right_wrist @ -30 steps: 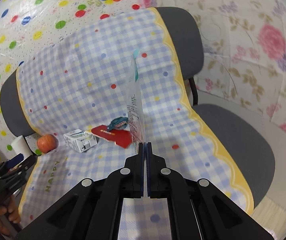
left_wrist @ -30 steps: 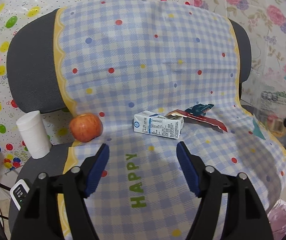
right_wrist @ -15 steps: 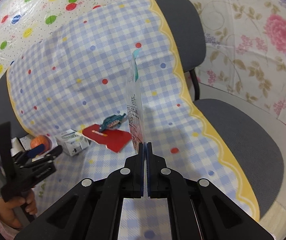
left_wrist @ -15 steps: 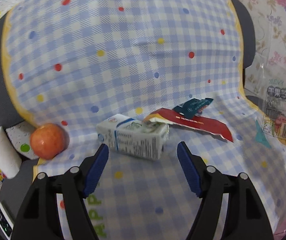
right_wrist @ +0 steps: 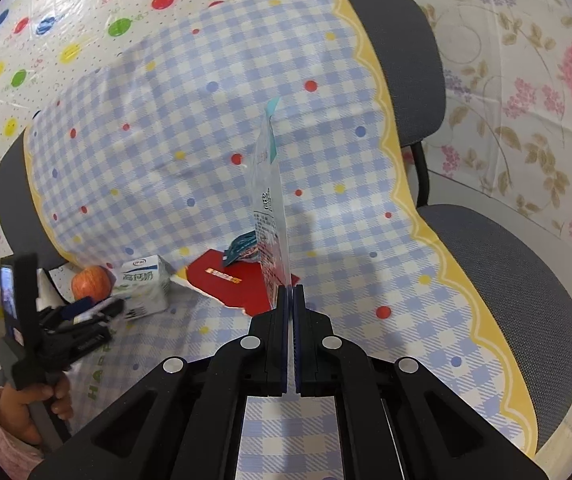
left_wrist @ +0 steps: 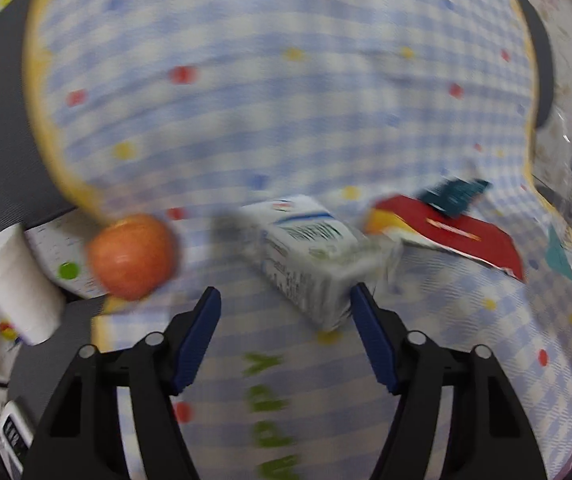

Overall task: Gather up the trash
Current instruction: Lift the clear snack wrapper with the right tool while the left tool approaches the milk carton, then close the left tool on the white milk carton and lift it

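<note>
A white milk carton (left_wrist: 314, 264) lies on the blue checked cloth (left_wrist: 286, 120) over a chair seat. My left gripper (left_wrist: 283, 312) is right at it, jaws closing; the carton's near corner sits between the fingertips, close to the right one, and the left pad stands apart from it. Past the carton lie a red wrapper (left_wrist: 458, 232) and a teal wrapper (left_wrist: 454, 194). My right gripper (right_wrist: 290, 292) is shut on a clear plastic bag (right_wrist: 269, 208) that stands up edge-on. The right wrist view also shows the carton (right_wrist: 141, 284), the red wrapper (right_wrist: 229, 284) and the left gripper (right_wrist: 97, 312).
An apple (left_wrist: 131, 256) sits just left of the carton at the cloth's edge. A white paper cup (left_wrist: 13, 284) stands further left, off the cloth. A second grey chair seat (right_wrist: 518, 280) adjoins on the right. A person's hand (right_wrist: 25, 404) holds the left gripper.
The left gripper has moved forward and down onto the carton, which now reaches in between its fingers, and its jaws have narrowed a little. The right gripper has drifted slightly, still holding the bag.
</note>
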